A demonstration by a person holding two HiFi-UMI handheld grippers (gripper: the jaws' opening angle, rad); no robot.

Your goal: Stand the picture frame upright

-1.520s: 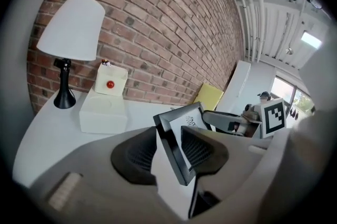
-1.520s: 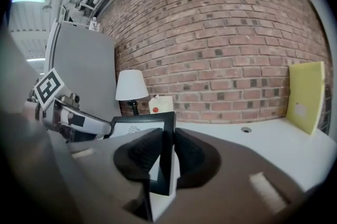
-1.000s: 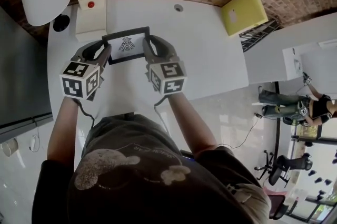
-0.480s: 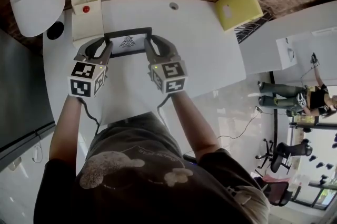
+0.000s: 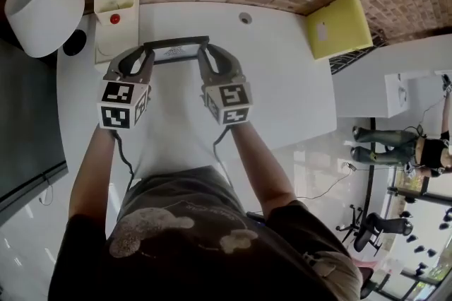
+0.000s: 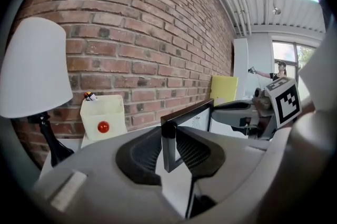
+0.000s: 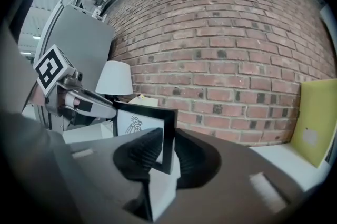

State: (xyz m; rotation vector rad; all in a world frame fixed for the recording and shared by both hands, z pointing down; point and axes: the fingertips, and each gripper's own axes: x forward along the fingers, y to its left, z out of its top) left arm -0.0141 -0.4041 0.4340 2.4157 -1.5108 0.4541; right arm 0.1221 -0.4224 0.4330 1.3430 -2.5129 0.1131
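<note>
A black picture frame (image 5: 175, 51) with a white print is held between both grippers over the white table (image 5: 275, 80), tipped up so that the head view shows mostly its top edge. My left gripper (image 5: 147, 54) grips its left edge, jaws closing on it; the left gripper view has that edge of the frame (image 6: 187, 122) between the left gripper's (image 6: 169, 150) ribbed pads. My right gripper (image 5: 204, 54) is shut on the right edge. In the right gripper view the frame (image 7: 139, 125) stands nearly vertical in the right gripper (image 7: 167, 153), print facing me.
A white lamp (image 5: 44, 6) stands at the far left by the brick wall. A white box with a red dot (image 5: 116, 13) sits just behind the frame. A yellow box (image 5: 339, 24) lies at the table's right corner. A cable hole (image 5: 245, 18) is near the wall.
Both grippers have moved toward the wall and tipped the frame up. Its printed face, plainly seen from above before, now shows only as a thin strip.
</note>
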